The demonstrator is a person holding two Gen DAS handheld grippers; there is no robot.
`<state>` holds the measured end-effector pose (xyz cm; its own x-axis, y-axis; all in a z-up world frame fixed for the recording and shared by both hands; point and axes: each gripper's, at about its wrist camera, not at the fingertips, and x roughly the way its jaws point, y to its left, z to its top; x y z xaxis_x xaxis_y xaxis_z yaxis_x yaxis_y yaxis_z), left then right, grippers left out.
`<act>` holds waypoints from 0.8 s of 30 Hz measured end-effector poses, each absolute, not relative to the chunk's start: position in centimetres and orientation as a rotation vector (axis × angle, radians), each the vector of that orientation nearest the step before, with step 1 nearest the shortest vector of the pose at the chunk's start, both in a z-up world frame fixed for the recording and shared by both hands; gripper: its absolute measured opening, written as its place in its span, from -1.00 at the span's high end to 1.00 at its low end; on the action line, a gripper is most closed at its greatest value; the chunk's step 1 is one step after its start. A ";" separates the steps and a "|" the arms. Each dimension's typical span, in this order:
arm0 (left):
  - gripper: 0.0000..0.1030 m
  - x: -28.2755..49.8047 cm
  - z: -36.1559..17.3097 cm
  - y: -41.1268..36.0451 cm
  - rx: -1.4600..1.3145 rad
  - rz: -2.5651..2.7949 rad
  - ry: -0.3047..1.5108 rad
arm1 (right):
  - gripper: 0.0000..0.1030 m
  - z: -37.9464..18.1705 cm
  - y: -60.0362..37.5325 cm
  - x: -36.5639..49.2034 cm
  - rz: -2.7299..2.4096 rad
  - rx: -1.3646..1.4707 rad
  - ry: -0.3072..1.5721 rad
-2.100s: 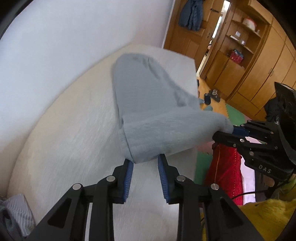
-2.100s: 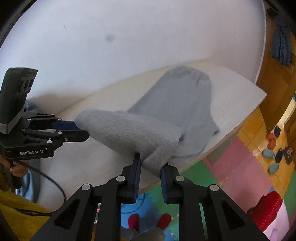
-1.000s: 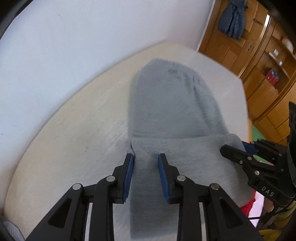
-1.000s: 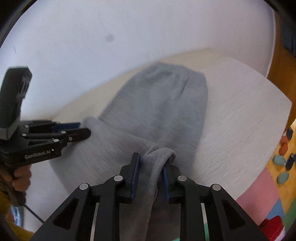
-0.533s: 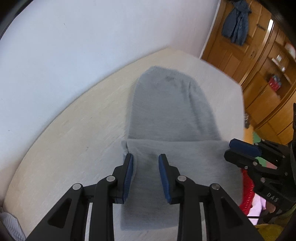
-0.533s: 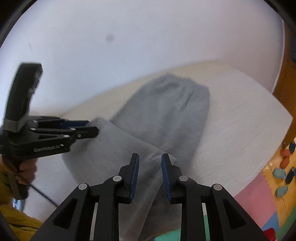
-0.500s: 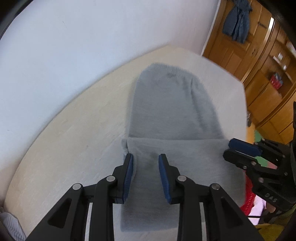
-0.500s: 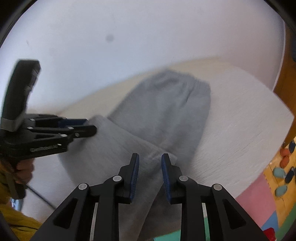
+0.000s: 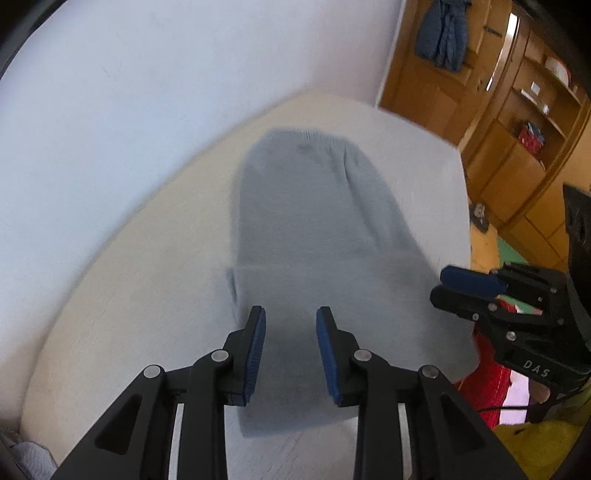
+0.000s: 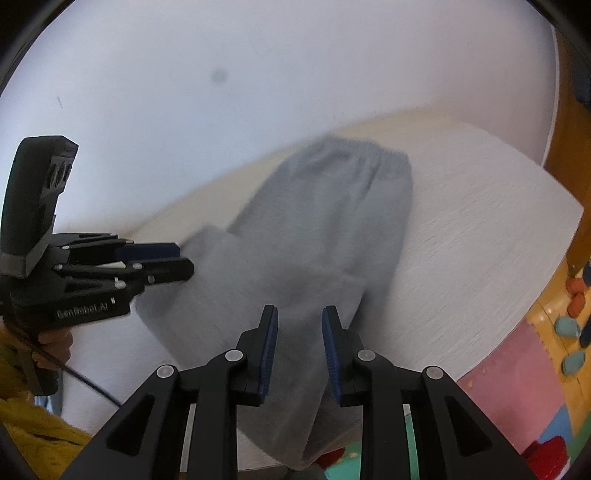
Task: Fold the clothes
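Grey trousers (image 9: 314,221) lie on the white padded table (image 9: 129,314), waistband at the far end and the leg part folded back over the upper part. My left gripper (image 9: 290,314) hovers above the near left of the fold, open, with nothing between its blue pads. It also enters the right wrist view as the left gripper (image 10: 184,260), beside the fold's left edge. My right gripper (image 10: 300,312) hangs over the near right part of the trousers (image 10: 332,229), open and holding nothing. The left wrist view catches the right gripper (image 9: 443,284) at the cloth's right edge.
A white wall (image 9: 110,110) runs behind the table. Wooden cupboards (image 9: 517,147) and a hanging blue jacket (image 9: 441,33) stand to the right. Coloured floor mats (image 10: 517,376) and shoes (image 10: 576,295) lie past the table edge. A red item (image 9: 487,384) and a yellow sleeve (image 10: 29,424) are close by.
A second ago the right gripper pinched the trouser fold; it has let go and the cloth lies flat. The left gripper has drawn back and upward, so the trousers look farther away.
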<state>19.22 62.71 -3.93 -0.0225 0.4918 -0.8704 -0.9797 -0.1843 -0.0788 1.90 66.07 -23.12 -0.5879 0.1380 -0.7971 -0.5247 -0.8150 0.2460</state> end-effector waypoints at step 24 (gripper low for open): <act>0.29 17.6 -6.4 54.2 -1.083 1.494 0.660 | 0.11 -21.9 60.4 6.4 2.316 -1.207 0.617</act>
